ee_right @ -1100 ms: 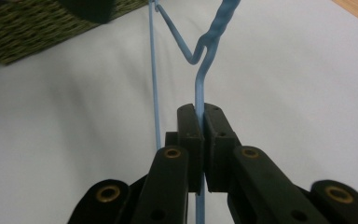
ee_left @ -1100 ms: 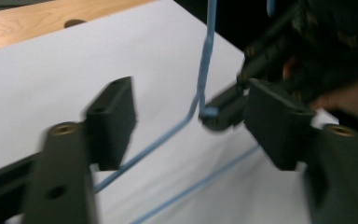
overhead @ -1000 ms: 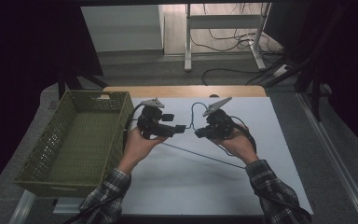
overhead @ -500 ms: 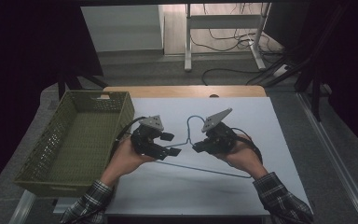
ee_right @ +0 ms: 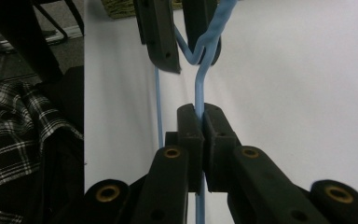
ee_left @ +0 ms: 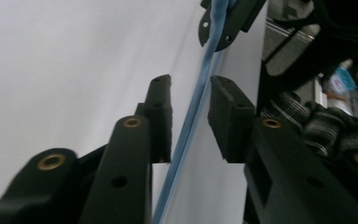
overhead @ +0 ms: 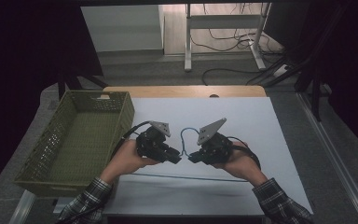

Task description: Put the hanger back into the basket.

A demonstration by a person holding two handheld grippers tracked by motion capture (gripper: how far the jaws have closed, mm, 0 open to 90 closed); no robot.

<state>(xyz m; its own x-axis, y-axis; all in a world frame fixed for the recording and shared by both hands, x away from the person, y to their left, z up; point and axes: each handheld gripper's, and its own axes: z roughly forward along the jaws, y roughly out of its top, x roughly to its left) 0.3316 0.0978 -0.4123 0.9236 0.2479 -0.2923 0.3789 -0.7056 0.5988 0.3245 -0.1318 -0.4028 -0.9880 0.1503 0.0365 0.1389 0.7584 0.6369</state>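
Desk [overhead: 261,121] w/ white top took up most of the high view. Green woven basket [overhead: 74,135] sat at its left edge, well apart from the work. Person's hands came in from the bottom, plaid sleeves [overhead: 279,205] showing, tips of both grippers facing each other near desk centre.

Left gripper [overhead: 176,158] was narrow but not clamped: its jaws had just been closing, blue wire [overhead: 182,140] running betw. the pads w/ a gap on at least one side in the left gripper view [ee_left: 189,119]. Right gripper [overhead: 192,158] was pinched tight on the same wire, pads pressed together w/ wire squeezed betw. them in the right gripper view [ee_right: 198,126].

Blue wire arched up in a small loop betw. the two grippers, just above the desk; a long straight run [overhead: 191,177] lay on the desk below the hands.
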